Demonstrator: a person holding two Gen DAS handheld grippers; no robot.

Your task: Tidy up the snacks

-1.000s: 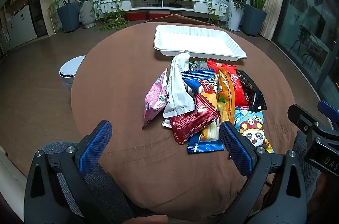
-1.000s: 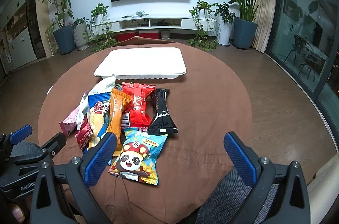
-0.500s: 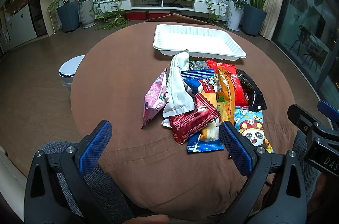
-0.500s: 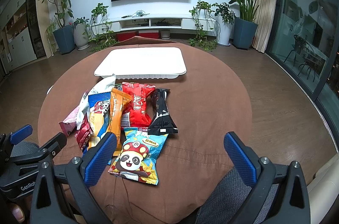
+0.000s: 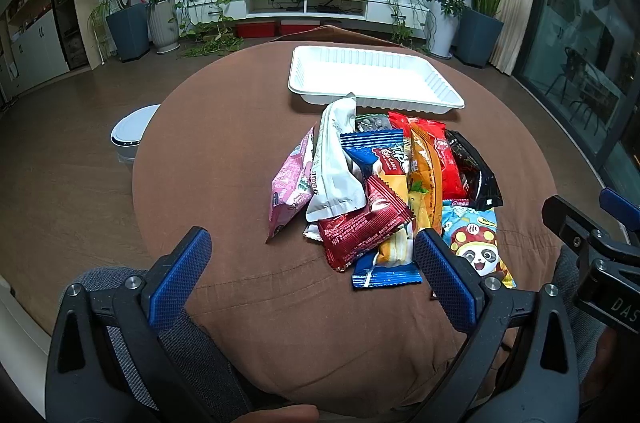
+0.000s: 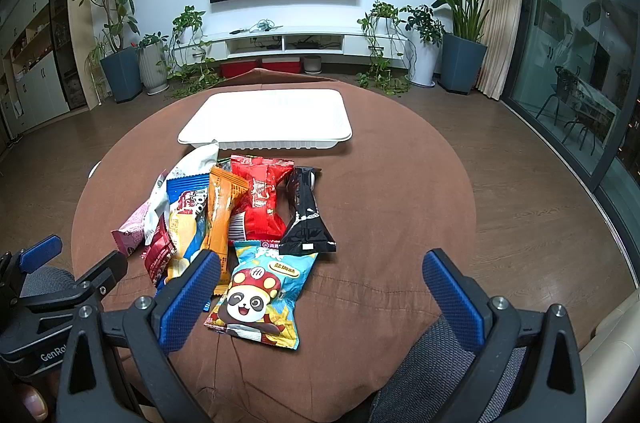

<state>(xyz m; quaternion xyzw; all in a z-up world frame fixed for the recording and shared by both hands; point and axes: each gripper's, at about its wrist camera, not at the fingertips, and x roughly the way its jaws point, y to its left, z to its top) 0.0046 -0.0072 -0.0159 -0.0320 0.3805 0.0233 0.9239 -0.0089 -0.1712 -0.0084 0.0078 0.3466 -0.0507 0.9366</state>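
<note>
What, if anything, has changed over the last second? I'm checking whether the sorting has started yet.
Nothing has visibly changed. The left gripper and right gripper hover open at the near edge of the table, holding nothing. The snack pile lies as it did, and the white tray beyond it is empty.

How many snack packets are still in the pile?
9 visible, all heaped before the empty white tray: pink, silver-white, blue, dark red, yellow, orange, bright red, black, and the panda packet nearest. A green-grey one peeks underneath; more may be hidden.
</note>
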